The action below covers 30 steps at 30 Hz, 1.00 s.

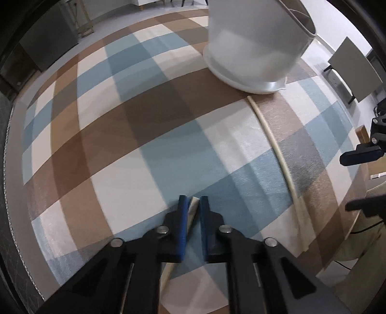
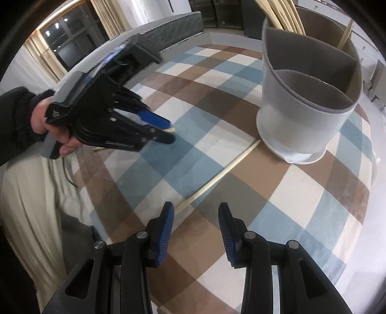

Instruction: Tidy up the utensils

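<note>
My left gripper point(image 1: 193, 201) is shut on a cream chopstick point(image 1: 193, 207) whose tip shows between the blue pads; from the right wrist view the gripper point(image 2: 168, 132) holds it low over the checked tablecloth, the tip point(image 2: 170, 130) poking out. A second cream chopstick point(image 1: 277, 154) lies loose on the cloth, one end near the holder's base; it also shows in the right wrist view point(image 2: 217, 175). The white utensil holder point(image 1: 255, 48) with grey dividers point(image 2: 311, 96) stands upright and holds several chopsticks point(image 2: 284, 12) in a back compartment. My right gripper point(image 2: 196, 213) is open and empty, just above the loose chopstick's near end.
The checked blue, brown and cream tablecloth point(image 1: 120, 135) covers the table. The table's edge point(image 2: 82, 183) runs along the left, with the person's lap beyond it. A chair point(image 1: 354, 70) stands beyond the far side.
</note>
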Tool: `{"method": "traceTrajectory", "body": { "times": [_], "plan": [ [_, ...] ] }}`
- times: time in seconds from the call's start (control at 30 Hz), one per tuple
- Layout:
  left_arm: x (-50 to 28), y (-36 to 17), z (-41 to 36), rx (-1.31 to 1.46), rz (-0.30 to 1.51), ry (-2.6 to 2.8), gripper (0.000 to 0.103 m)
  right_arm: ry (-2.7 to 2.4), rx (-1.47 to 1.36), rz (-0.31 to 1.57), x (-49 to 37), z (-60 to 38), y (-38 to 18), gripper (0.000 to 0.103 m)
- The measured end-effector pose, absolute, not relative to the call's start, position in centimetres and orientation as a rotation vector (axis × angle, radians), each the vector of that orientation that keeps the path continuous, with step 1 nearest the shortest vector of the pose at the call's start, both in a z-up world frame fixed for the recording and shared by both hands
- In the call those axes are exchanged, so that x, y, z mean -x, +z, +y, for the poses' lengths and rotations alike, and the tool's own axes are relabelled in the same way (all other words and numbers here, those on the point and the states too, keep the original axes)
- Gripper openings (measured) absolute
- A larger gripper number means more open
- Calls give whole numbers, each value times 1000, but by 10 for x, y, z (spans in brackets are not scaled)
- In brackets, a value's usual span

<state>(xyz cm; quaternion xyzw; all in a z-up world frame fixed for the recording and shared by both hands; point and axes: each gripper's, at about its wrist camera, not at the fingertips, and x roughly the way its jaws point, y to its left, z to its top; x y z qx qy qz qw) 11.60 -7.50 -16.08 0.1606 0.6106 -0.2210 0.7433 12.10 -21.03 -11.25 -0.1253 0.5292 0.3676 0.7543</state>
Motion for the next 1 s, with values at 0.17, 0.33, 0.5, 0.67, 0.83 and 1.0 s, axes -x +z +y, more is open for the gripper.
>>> {"method": "traceTrajectory", "body": {
  "times": [0.17, 0.33, 0.5, 0.67, 0.83, 1.0],
  "plan": [
    [-121, -159, -57, -205, 1337, -438, 2, 835, 396, 1149, -110, -207, -110, 44],
    [-113, -143, -28, -44, 1287, -394, 2, 907, 698, 1137, -96, -189, -118, 47],
    [-101, -126, 1, 36, 1246, -366, 2, 1107, 1099, 1037, -64, -155, -138, 50],
    [-109, -110, 31, 114, 1194, -338, 2, 1251, 1325, 972, -53, -125, -151, 49],
    [-118, -111, 54, 188, 1170, -300, 2, 1303, 1437, 967, -58, -107, -164, 47],
    [-121, -108, 73, 228, 1158, -270, 2, 1310, 1326, 1079, -79, -96, -163, 41]
  ]
}}
